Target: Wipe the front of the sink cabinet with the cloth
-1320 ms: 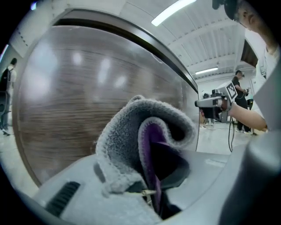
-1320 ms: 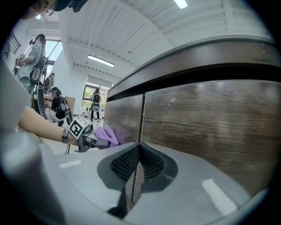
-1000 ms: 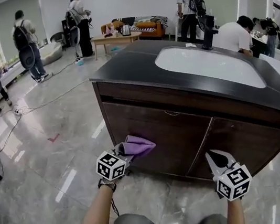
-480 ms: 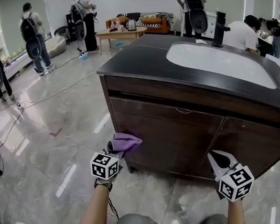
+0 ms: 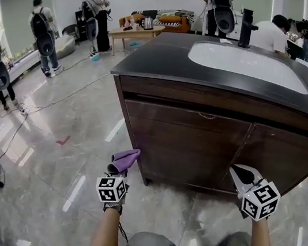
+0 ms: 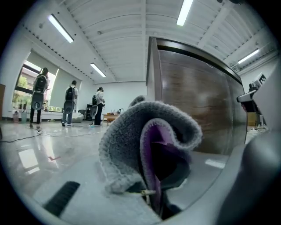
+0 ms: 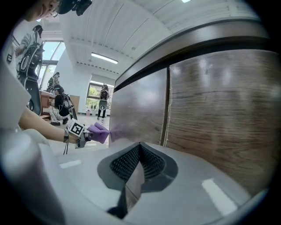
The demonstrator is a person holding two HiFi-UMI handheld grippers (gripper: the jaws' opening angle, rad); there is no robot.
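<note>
Cloth (image 5: 126, 158) first: where does it sit against the sink cabinet (image 5: 203, 134)?

It is purple, bunched, and clenched in the left gripper (image 5: 117, 169). It sits low down, just beside the cabinet's left front corner, near the foot. From where I stand, contact with the wood cannot be confirmed.

And the other tongs?

The right gripper (image 5: 236, 171) has its jaws pressed together with nothing between them. It hangs low in front of the cabinet's right-hand door (image 5: 282, 156), near the panel but apart from it.

State of the cabinet itself?

The front is dark wood, with a long panel under the top and two doors below, both shut. The left-hand door (image 5: 181, 144) meets the right one at a seam. A black countertop (image 5: 155, 61) overhangs the front.

Anything held in the top?

A white basin (image 5: 238, 67) is sunk into the countertop, its bowl showing plain white surface. A black faucet (image 5: 246, 27) stands upright at the basin's far rim.

Surroundings?

A glossy stone floor (image 5: 47, 149) lies round the cabinet. A cable (image 5: 57, 100) trails across it well to the cabinet's left. Several persons (image 5: 42, 33) with backpacks stand well beyond the cabinet's far side.
</note>
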